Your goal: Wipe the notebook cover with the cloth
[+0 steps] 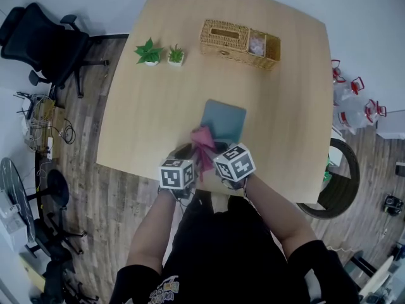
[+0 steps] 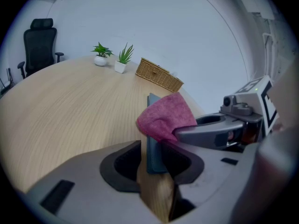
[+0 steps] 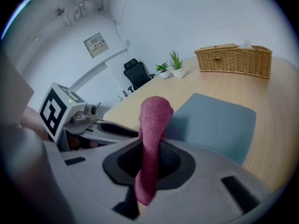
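A teal notebook (image 1: 226,119) lies flat on the wooden table (image 1: 152,119), near its front edge. A pink cloth (image 1: 202,138) covers the notebook's near left corner. My right gripper (image 1: 212,149) is shut on the cloth (image 3: 153,120), which stands up between the jaws, with the notebook (image 3: 215,120) just beyond. My left gripper (image 1: 186,152) sits close beside it on the left. In the left gripper view its jaws (image 2: 154,164) stand apart over the notebook's left edge (image 2: 153,155), with bare wood showing on one side. The cloth (image 2: 166,115) and the right gripper hide the rest of the notebook there.
A wicker basket (image 1: 240,43) and two small potted plants (image 1: 150,52) (image 1: 176,56) stand at the table's far side. An office chair (image 1: 44,43) is off the far left corner. Water jugs (image 1: 354,100) and a round stand (image 1: 338,176) lie on the floor to the right.
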`<control>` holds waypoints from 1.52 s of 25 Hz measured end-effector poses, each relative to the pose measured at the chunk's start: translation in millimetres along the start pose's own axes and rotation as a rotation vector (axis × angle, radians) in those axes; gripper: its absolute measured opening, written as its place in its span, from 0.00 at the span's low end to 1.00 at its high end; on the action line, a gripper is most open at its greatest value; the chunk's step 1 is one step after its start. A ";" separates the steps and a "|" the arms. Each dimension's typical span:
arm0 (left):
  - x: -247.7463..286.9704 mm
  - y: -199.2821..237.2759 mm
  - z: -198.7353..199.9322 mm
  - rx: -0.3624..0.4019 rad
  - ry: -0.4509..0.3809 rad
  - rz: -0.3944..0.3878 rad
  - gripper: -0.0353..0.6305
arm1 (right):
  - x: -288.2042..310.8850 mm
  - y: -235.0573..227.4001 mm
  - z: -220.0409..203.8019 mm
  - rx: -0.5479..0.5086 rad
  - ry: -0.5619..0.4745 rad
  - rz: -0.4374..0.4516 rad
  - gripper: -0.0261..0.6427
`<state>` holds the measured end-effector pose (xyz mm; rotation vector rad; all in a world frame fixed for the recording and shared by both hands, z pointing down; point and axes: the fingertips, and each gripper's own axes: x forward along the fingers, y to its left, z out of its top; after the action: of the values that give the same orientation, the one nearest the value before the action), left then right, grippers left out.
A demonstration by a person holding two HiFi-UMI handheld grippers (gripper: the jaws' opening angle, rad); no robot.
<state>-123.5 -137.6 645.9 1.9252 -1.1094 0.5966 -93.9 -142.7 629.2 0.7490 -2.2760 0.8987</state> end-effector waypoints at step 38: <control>0.6 4.5 -0.4 -0.054 0.026 -0.048 0.22 | 28.1 -119.4 96.1 0.103 -0.053 -0.204 0.13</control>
<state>-127.1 -138.8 648.4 1.8869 -1.0498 0.5584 -61.8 -294.9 638.9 1.0411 -2.1629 0.9138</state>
